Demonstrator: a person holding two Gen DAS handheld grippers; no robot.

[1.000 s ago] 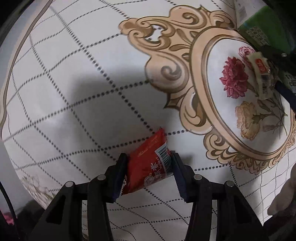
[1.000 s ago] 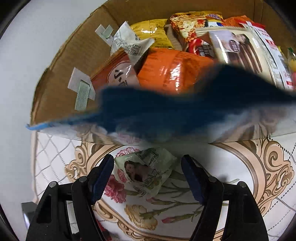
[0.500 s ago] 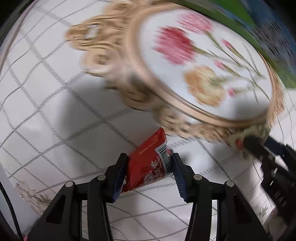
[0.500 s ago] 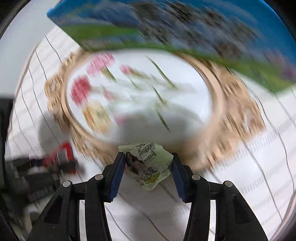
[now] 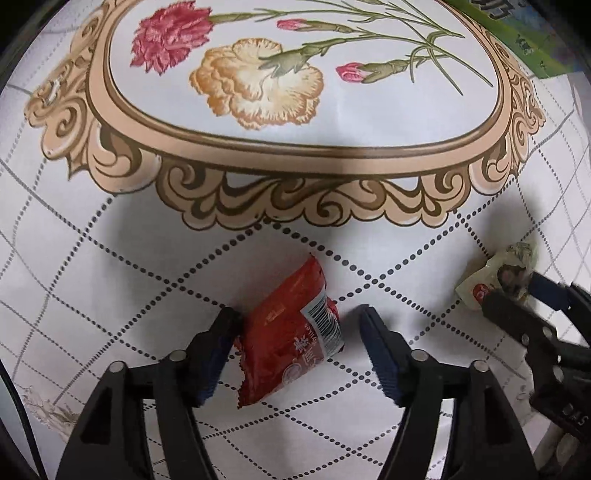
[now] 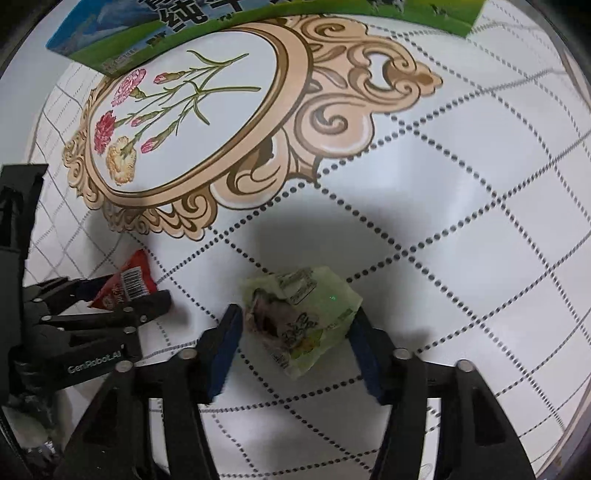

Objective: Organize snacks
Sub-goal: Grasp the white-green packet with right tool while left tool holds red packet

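**Red packet and green packet, each between a pair of tongs**

Red foil marks the snack packet (image 5: 291,332) lying on the patterned table (image 5: 110,258), between the tips of the left tongs (image 5: 297,334). These tongs are spread: the left tip touches the packet's edge, while the right tip stands clear of it. The packet's long axis runs diagonally, from near left to far right, its barcode end by the right tip.

Further right, the pale green packet (image 6: 299,317) sits crumpled between the tips of the right tongs (image 6: 295,328), which press it on both sides and appear to grip it. Each packet is nearest its own tongs. A green and blue box (image 6: 221,33) lies at the table's far edge.
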